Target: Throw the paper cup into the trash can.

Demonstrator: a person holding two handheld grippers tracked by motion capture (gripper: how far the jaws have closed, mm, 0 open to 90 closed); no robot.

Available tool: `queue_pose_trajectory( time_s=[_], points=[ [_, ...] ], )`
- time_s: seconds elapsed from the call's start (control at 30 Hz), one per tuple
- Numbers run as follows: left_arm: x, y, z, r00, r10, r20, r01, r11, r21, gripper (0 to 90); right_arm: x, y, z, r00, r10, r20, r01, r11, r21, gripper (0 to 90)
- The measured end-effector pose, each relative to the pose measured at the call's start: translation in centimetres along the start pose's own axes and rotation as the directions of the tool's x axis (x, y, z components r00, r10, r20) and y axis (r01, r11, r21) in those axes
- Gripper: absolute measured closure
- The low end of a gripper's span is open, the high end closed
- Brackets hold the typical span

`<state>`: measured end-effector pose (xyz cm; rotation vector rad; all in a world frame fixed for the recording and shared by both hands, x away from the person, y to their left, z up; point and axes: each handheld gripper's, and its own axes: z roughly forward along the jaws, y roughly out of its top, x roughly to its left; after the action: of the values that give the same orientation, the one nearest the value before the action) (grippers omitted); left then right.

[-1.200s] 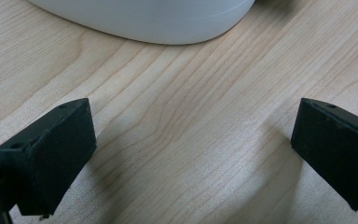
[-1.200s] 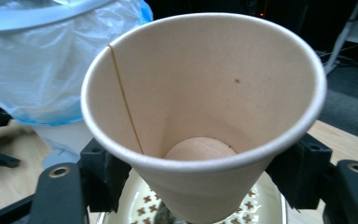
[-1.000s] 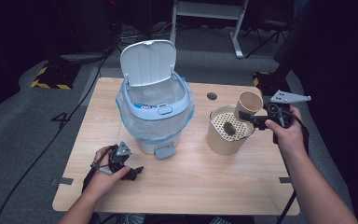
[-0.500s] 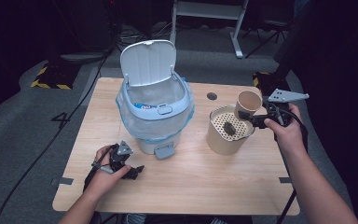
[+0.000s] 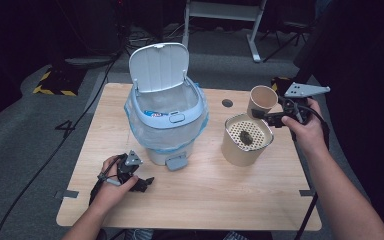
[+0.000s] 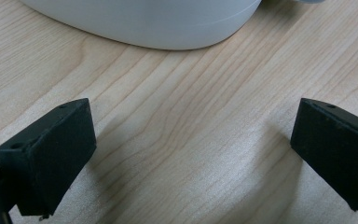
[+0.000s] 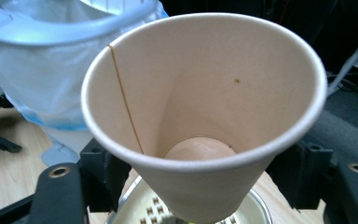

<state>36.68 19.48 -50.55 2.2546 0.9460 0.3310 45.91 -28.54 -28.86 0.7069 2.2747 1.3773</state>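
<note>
Holding tan paper cup (image 5: 261,101), emptied and upright, pinched in right gripper (image 5: 269,116) above perforated beige strainer canister (image 5: 246,140); binning at nine o'clock outstanding; left gripper (image 5: 142,183) spread, idle on tabletop (image 5: 220,200).

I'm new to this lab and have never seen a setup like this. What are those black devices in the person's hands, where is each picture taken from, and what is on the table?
There is no robot here: a person holds a hand-operated tool with two black jaws in each hand. The high view looks down on the wooden table from above the person's side. The other two pictures come from small cameras riding on the tools, looking along their jaws.

On the table stands a pale blue bin with its lid up and a plastic liner inside, and beside it a tan container topped by a perforated strainer with a dark clump on it.

The right gripper is shut on a paper cup, empty inside, above the strainer. The left gripper rests on the table near the bin, jaws open with bare wood between them.
</note>
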Motion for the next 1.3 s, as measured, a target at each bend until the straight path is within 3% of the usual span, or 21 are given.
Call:
queue_pose_trajectory(
  time_s=[0.53,0.93,1.3],
  points=[
    [0.7,-0.2,-0.2,1.0000,-0.002,-0.003,0.002,1.0000,-0.004,0.1,1.3,5.8,3.5,0.9948,-0.066,-0.078,0.063,0.998,-0.031,29.1],
    [0.7,-0.2,-0.2,1.0000,-0.003,-0.005,0.003,1.0000,-0.004,0.1,2.9,9.8,6.9,0.9865,-0.080,-0.143,0.072,0.996,-0.058,29.0],
    [0.8,-0.2,-0.2,1.0000,-0.002,-0.007,0.002,1.0000,-0.002,0.1,4.2,11.8,9.0,0.9826,-0.060,-0.176,0.044,0.995,-0.091,28.7]
  ],
)
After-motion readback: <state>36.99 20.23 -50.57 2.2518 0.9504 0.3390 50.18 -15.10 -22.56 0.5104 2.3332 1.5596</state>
